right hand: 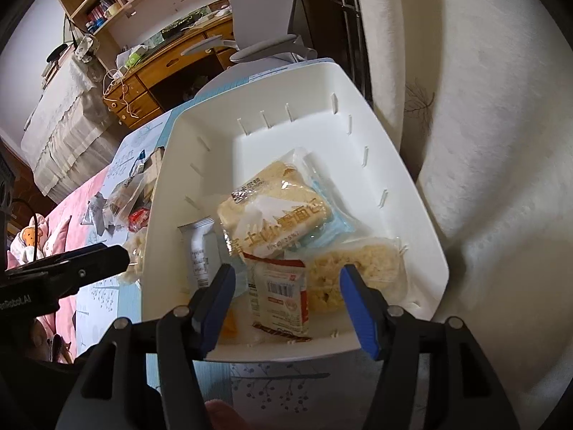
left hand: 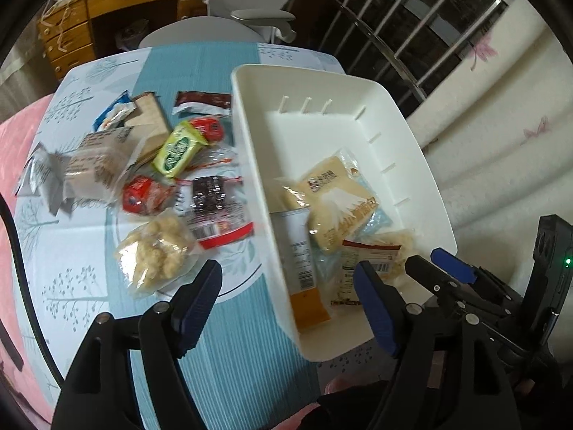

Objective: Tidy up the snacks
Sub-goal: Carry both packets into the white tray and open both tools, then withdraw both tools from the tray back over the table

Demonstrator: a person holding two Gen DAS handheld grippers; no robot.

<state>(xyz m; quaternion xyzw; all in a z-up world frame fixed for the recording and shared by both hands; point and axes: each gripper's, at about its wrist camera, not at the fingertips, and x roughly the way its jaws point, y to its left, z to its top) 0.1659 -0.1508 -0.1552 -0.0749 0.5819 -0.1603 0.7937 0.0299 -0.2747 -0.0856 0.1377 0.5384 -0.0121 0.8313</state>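
White plastic bin is shown just ahead of the right gripper, whose blue-padded jaws are spread wide and hold nothing. Between those jaws a barcoded red-and-white packet is seen, with a yellow bread packet beyond it. The left gripper, equally wide open and empty, is held above the bin's near corner; loose snacks, among them a green-yellow packet, are spread farther ahead to its left.

Round table with a blue and white cloth, white bin standing on its right part, loose snack packets lying just beside the bin, on its left
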